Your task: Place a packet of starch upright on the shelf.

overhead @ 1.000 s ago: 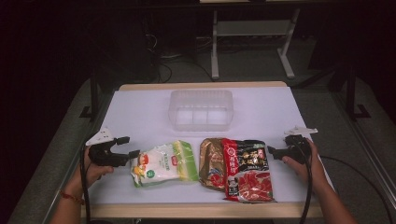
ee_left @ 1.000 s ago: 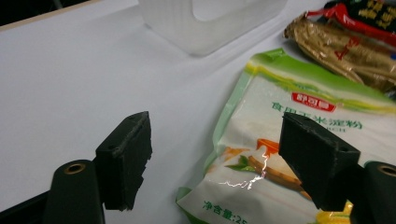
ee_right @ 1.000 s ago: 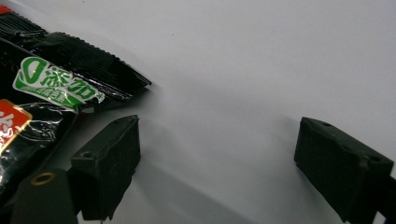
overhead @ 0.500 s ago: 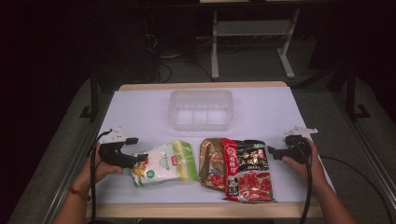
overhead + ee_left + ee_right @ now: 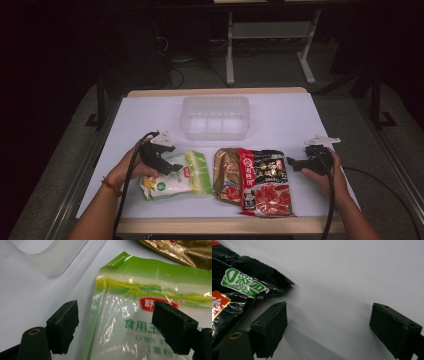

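Straddling: left gripper (image 5: 115,327) sat over the left edge of the green-and-white pouch (image 5: 175,174), jaws spread wide, one pad on bare table, the other above the print; not clamped.
Pouch position: flat on the white table (image 5: 280,120), front left, just beside the gold packet (image 5: 226,174).
Right gripper (image 5: 328,331): jaws apart over bare table, holding nothing, just right of the red-and-black packet (image 5: 265,181).
Surface: white sheet on a wood-edged table, evenly lit.
Room: dark floor, cables and a grey stand frame (image 5: 270,35) behind.
Other items: clear plastic bin (image 5: 215,117) behind the packets, apart from them.
Obstruction: red-and-black packet overlapped the gold one.
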`<move>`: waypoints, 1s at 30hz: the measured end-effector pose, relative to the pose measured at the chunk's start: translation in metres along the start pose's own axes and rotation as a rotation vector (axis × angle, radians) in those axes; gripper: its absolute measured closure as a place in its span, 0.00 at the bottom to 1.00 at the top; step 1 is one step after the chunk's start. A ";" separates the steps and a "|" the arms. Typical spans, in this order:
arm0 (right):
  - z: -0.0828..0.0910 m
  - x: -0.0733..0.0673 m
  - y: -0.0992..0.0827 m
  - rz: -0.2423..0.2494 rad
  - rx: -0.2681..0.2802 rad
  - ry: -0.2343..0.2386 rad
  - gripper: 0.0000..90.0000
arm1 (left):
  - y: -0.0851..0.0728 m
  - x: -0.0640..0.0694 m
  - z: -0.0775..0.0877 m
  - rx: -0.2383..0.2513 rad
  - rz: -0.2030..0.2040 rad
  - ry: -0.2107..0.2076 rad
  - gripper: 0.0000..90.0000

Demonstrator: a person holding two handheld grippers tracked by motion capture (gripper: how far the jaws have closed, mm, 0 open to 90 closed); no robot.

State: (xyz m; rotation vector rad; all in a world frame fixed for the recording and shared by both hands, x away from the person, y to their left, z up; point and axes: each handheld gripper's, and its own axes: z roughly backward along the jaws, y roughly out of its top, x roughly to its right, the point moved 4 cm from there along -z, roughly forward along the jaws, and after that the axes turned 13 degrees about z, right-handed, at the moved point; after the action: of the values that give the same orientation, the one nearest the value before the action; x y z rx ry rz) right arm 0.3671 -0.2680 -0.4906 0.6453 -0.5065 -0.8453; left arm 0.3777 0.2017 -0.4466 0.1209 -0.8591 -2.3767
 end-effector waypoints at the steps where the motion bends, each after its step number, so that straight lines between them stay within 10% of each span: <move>1: 0.000 0.000 0.000 0.000 0.000 0.000 0.15 | 0.002 -0.001 -0.004 -0.008 0.001 -0.004 0.23; 20: 0.000 0.000 0.000 0.003 0.001 -0.003 0.15 | 0.010 -0.004 -0.029 -0.200 0.030 -0.138 0.29; 30: 0.000 0.000 0.000 0.002 0.001 -0.001 0.15 | 0.011 0.004 -0.025 -0.219 -0.011 -0.070 0.84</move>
State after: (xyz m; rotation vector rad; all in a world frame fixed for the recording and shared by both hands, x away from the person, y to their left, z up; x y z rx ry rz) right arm 0.3669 -0.2681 -0.4907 0.6451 -0.5088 -0.8436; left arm 0.3866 0.1789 -0.4591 -0.0454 -0.6257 -2.4799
